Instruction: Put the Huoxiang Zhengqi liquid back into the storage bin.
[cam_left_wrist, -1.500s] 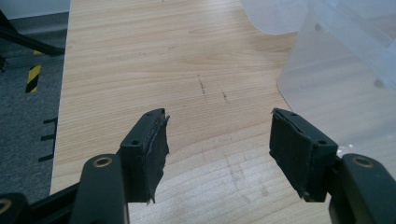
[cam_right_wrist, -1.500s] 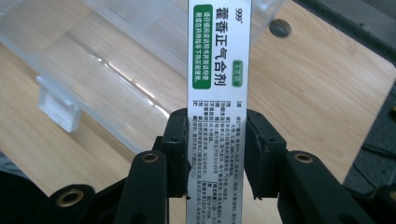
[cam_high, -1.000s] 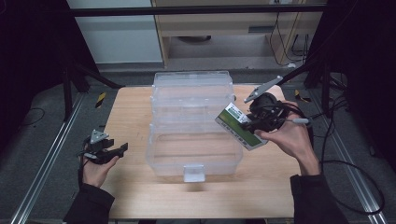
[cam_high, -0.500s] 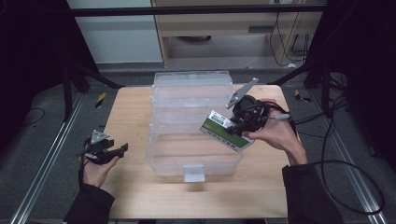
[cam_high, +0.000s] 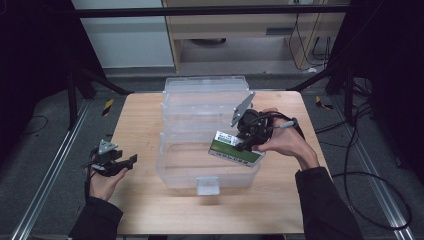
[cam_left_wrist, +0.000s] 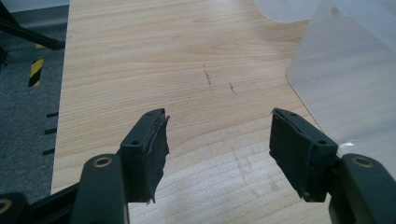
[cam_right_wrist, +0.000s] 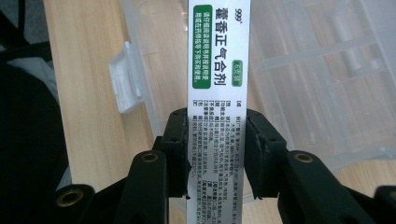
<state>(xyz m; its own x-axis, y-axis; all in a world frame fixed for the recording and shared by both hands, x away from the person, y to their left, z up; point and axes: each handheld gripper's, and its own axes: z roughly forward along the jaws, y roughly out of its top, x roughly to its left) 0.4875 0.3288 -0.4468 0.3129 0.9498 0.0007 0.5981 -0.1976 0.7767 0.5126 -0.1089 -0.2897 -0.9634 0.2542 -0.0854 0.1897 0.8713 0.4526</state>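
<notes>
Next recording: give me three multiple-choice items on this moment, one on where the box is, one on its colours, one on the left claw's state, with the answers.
1. Where is the box in the right claw?
A. over the clear bin
B. on the floor
C. beside the left claw

2. The box's label colours?
A. red and black
B. green and white
C. blue and yellow

3. The left claw is:
A. shut on the box
B. shut on a lid
C. open, holding nothing

Answers: 1 A, the high view shows the box above the bin's near compartment. 2 B, the right gripper view shows a green panel on white. 3 C, its own view shows bare table between the jaws.
</notes>
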